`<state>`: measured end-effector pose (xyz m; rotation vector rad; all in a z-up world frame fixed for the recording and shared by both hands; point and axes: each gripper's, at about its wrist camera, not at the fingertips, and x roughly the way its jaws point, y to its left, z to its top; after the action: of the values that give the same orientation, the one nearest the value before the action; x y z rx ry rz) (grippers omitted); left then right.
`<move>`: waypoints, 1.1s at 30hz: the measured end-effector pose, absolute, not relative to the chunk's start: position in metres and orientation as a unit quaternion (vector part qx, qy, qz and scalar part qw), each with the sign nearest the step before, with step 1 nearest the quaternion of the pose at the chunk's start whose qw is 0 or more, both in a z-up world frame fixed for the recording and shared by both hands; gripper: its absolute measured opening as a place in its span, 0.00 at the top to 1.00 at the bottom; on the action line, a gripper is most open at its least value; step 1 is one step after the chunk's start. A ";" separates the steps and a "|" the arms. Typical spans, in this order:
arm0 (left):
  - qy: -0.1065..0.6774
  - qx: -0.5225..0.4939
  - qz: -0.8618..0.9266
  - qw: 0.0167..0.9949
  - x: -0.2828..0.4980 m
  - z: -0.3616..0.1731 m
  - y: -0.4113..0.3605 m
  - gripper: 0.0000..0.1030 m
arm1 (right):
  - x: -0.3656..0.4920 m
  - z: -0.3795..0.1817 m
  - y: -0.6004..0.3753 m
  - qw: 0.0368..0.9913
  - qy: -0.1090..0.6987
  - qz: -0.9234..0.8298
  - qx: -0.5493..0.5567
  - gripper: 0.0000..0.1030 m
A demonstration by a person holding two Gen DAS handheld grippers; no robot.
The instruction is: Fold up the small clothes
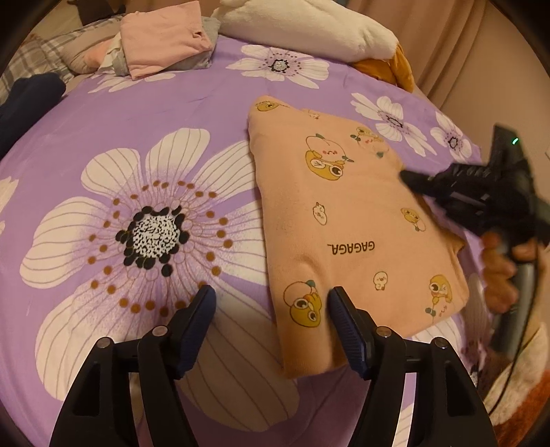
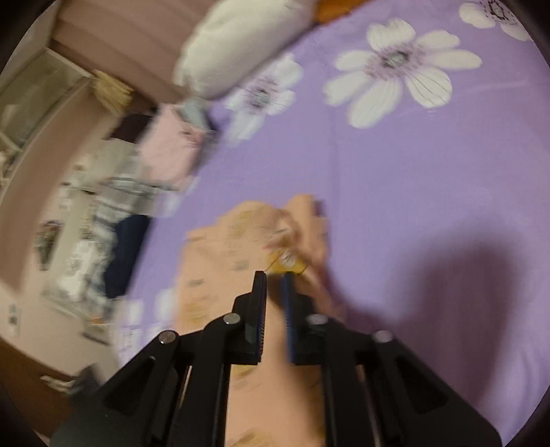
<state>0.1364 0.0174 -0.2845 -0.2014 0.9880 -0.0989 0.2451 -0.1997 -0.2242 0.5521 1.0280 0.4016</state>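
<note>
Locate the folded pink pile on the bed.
In the left wrist view the pink pile sits at the far upper left of the purple bedspread, just left of the white plush.

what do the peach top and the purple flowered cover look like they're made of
Peach top: looks like soft matte knit cotton, printed with cartoon ducks; it creases gently without shine. Purple cover: probably smooth woven cotton or polyester, matte, with a flat printed flower pattern.

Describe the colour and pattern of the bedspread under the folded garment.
The bedspread is purple with large white flowers, clearest in the left wrist view.
</note>
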 end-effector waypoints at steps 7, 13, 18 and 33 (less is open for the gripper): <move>0.470 -0.089 -0.034 0.878 0.137 -0.285 0.013 0.34 | 0.205 -0.219 -0.230 0.804 0.462 0.182 0.327 0.88; 0.468 -0.091 -0.025 0.879 0.135 -0.285 0.011 0.35 | 0.155 -0.228 -0.205 0.842 0.473 0.168 0.197 0.91; 0.481 -0.120 -0.006 0.869 0.129 -0.273 0.017 0.43 | 0.131 -0.213 -0.217 0.830 0.467 0.171 0.252 0.73; 0.302 -0.016 0.072 0.950 0.073 -0.100 -0.017 0.32 | 0.097 -0.047 -0.205 0.922 0.327 0.148 0.146 0.21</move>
<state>0.0727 -0.0169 -0.1002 -0.0320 0.6146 0.1471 0.0965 -0.2048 -0.0466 0.3006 0.6718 0.3046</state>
